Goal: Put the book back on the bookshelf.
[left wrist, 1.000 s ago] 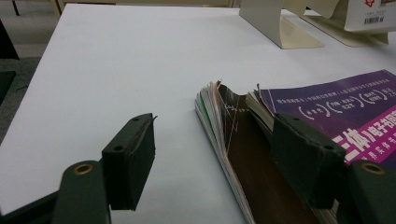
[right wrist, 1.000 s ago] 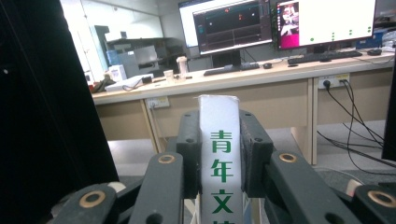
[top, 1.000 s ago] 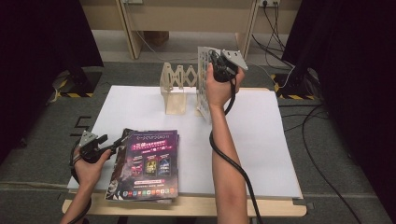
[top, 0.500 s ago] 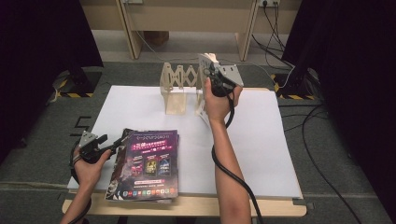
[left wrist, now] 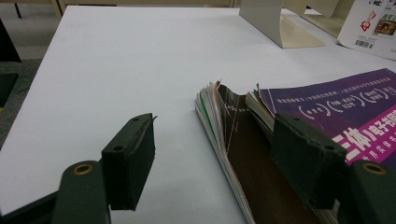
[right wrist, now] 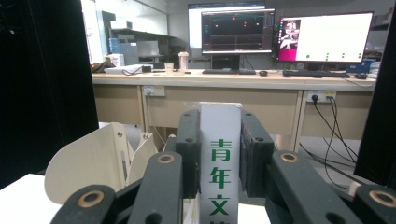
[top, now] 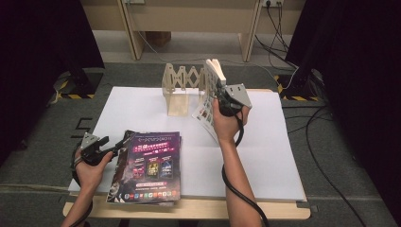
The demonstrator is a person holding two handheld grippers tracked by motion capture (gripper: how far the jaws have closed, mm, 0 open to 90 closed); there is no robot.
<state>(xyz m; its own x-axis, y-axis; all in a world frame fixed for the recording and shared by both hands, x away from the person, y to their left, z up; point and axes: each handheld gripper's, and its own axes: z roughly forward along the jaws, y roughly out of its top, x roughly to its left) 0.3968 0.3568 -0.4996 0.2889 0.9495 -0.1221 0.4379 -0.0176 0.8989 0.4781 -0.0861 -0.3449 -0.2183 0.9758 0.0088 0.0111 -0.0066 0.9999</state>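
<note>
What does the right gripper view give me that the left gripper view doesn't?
Right gripper view alone: its tongs clamped on a white book spine with green characters, and monitors on a desk behind. Left gripper view alone: open tongs straddling the edge of the purple magazine stack on the white table sheet. Both show the beige expandable book rack and, at different angles, the held book.

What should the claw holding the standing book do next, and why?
Probably lower the book a bit further into the wooden rack, then let go. The right claw clamps its white spine, and in the high view the book stands upright at the rack's right end, so it looks nearly placed. The left claw waits open by the magazine stack.
</note>
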